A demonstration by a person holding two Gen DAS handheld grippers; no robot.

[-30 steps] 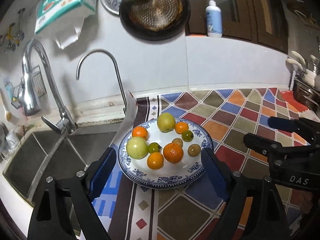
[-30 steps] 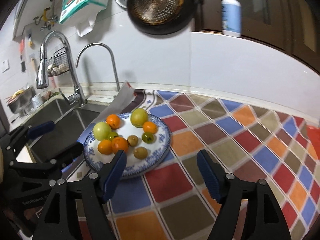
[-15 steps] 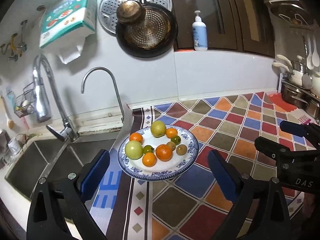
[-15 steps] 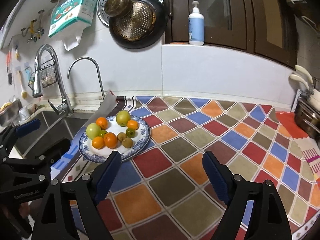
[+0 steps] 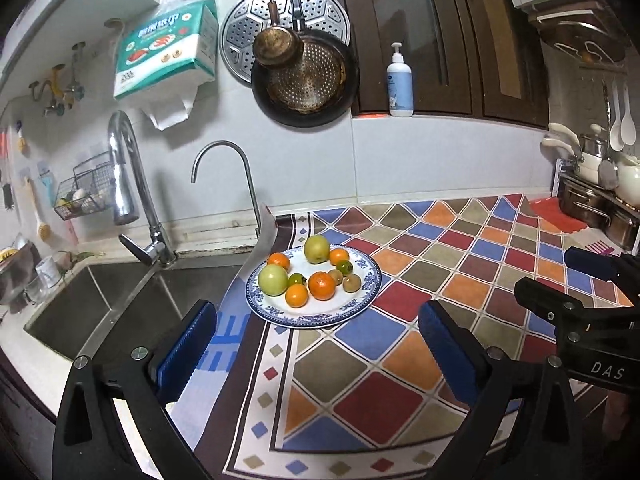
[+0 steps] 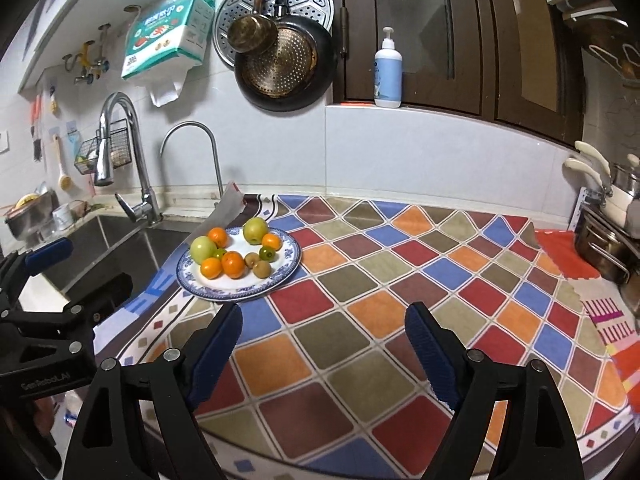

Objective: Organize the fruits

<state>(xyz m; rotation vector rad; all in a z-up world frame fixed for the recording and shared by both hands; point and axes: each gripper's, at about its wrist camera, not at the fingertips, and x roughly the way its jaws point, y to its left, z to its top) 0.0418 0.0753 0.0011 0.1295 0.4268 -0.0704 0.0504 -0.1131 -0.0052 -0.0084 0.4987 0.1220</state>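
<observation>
At the lower right of the left wrist view, the right claw runs off the frame edge, so its far finger is only partly seen. The left claw is likewise cut at the right wrist view's left edge. Contents of the wire basket at middle left are too small to tell. The plate hides part of the tabletop.

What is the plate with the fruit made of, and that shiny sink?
The plate looks like glazed ceramic: glossy white with a blue printed pattern around the rim. The sink looks like brushed stainless steel: grey, dully reflective, with sharp folded corners. Neither can be confirmed by looks alone.
</observation>
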